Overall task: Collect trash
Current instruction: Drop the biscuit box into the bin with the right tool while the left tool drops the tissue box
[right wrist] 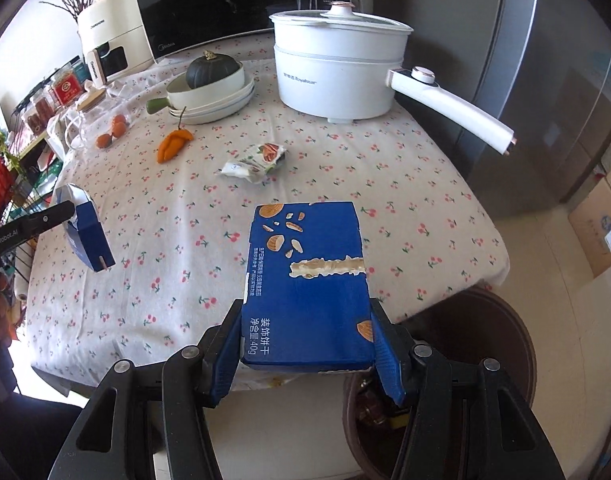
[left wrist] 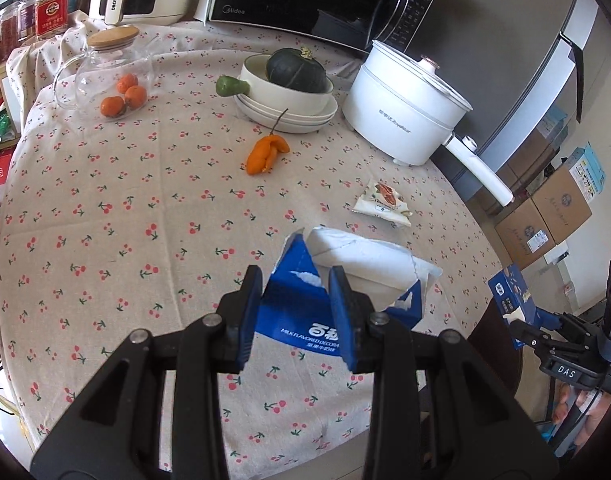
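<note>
Blue box point(right wrist: 307, 292) reads "40g"; microwave point(left wrist: 289, 4) "Midea".

Bright, even daylight; soft shadows; sharp focus; heavy fisheye bending and dark corners.

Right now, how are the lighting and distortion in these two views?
Left wrist view: even daylight, sharp; fisheye bends the table edge and fridge, corners black. Right wrist view: glare washes out the top left behind the air fryer; pot and blue box stay crisp.
</note>
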Tool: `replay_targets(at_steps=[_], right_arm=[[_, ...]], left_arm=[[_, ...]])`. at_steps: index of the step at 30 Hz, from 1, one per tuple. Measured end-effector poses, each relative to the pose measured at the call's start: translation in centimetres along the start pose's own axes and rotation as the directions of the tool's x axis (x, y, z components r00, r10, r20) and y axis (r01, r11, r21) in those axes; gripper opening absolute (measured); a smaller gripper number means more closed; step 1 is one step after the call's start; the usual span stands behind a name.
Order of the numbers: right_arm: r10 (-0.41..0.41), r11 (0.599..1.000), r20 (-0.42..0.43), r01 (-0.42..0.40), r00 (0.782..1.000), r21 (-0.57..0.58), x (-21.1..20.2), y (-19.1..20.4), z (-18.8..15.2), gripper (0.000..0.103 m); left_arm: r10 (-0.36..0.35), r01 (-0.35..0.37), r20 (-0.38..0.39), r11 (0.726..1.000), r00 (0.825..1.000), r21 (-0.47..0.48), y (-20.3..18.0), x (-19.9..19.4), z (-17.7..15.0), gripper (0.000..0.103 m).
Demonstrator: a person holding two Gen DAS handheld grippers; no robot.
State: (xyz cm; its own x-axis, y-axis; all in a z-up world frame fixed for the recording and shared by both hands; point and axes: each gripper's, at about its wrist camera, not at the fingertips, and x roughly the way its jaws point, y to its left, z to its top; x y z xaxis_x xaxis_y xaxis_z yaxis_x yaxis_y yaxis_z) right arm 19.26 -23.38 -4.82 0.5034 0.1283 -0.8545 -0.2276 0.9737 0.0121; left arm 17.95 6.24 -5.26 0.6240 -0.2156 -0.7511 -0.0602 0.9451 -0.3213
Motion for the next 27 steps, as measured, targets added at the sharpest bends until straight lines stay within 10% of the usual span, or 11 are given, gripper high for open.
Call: replay_targets(at_steps=[27], right_arm=[[-0.107,0.936,-0.088,0.130,0.990,0.327,-2.9,-18.3,-12.8,0.059]], left_arm=[[-0.199,0.240,-0.170,0.931,0.965,0.274,-19.3,7.1,-5.2,0.036]])
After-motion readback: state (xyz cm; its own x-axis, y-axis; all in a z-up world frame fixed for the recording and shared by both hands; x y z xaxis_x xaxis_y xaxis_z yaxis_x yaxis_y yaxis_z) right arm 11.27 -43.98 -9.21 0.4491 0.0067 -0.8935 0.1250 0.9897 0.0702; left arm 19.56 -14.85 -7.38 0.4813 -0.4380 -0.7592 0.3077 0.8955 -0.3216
